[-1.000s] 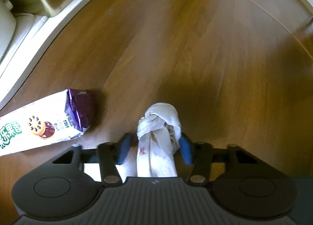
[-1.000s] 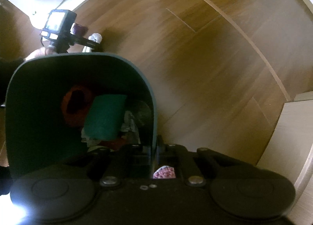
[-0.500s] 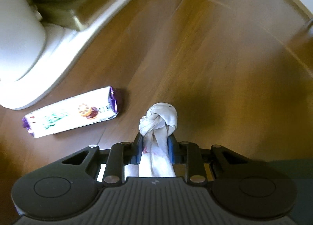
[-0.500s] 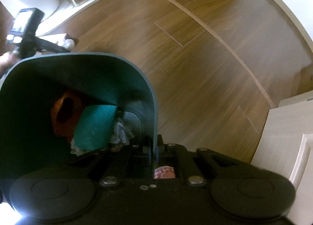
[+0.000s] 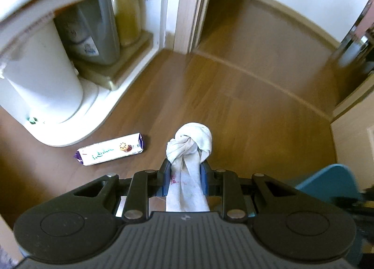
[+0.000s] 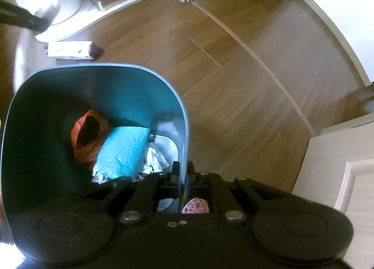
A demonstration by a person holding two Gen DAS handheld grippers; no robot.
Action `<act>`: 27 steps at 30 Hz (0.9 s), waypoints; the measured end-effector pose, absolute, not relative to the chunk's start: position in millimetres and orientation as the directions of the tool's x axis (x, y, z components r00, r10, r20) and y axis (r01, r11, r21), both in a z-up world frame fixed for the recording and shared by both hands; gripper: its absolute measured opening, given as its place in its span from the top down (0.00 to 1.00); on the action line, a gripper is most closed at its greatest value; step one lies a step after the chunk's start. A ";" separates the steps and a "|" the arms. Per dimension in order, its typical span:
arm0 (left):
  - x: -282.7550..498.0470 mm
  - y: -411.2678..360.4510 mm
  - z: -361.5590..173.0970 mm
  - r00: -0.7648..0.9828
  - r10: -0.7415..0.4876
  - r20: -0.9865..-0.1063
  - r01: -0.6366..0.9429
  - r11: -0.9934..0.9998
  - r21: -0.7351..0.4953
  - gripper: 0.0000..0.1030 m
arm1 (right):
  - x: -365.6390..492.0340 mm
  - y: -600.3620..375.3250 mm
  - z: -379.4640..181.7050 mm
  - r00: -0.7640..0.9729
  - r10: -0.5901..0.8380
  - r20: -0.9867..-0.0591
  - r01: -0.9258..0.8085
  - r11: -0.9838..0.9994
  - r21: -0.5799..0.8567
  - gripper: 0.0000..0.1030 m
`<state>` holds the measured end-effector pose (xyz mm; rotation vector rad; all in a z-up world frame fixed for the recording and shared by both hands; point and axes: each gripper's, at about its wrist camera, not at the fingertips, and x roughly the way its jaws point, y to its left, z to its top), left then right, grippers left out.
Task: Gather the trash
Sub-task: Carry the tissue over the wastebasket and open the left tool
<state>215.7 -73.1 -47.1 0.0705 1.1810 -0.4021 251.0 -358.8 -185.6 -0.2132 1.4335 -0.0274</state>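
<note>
My left gripper [image 5: 184,168] is shut on a knotted white cloth [image 5: 190,143] with red stains and holds it well above the wooden floor. A white and purple cookie packet [image 5: 109,148] lies on the floor to its left; it also shows in the right wrist view [image 6: 69,50]. My right gripper [image 6: 183,173] is shut on the rim of a teal bin [image 6: 98,70], which holds an orange wrapper [image 6: 87,136], a teal bag [image 6: 122,150] and crumpled paper. The left gripper with the cloth [image 6: 45,11] shows blurred at the upper left of the right wrist view.
A white round bin [image 5: 39,75] stands on a white curved plinth at left, beside a grey container [image 5: 93,26] and a gold bottle [image 5: 127,12]. A doorway [image 5: 224,7] opens ahead. A pale cabinet [image 6: 339,175] is at the right. The teal bin's edge [image 5: 327,180] shows at lower right.
My left gripper closed on the cloth and lifted it high off the floor. The right gripper raised the teal bin too; the cookie packet stayed on the floor.
</note>
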 end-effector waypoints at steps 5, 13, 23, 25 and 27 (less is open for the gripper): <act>177.0 -69.6 -5.5 0.321 -0.315 -0.893 0.370 0.910 -0.188 0.76 | 237.1 -366.0 -183.5 0.122 -0.177 -0.977 -0.010 0.984 -0.180 0.98; 111.9 -116.6 14.3 0.248 -0.348 -0.904 0.501 0.845 -0.188 0.76 | 202.0 -382.1 -182.0 0.092 -0.180 -0.979 0.084 0.981 -0.173 0.96; 74.1 -189.2 18.4 0.153 -0.287 -0.946 0.542 0.824 -0.163 0.76 | 182.2 -418.1 -190.1 0.097 -0.090 -0.991 0.246 0.967 -0.063 0.94; 71.4 -196.0 14.8 0.149 -0.284 -0.947 0.548 0.821 -0.160 0.76 | 180.2 -414.5 -189.3 0.098 -0.092 -0.991 0.233 0.970 -0.067 0.93; 70.9 -198.6 5.1 0.134 -0.286 -0.949 0.545 0.821 -0.171 0.76 | 178.6 -408.8 -188.5 0.107 -0.104 -0.989 0.202 0.976 -0.081 0.93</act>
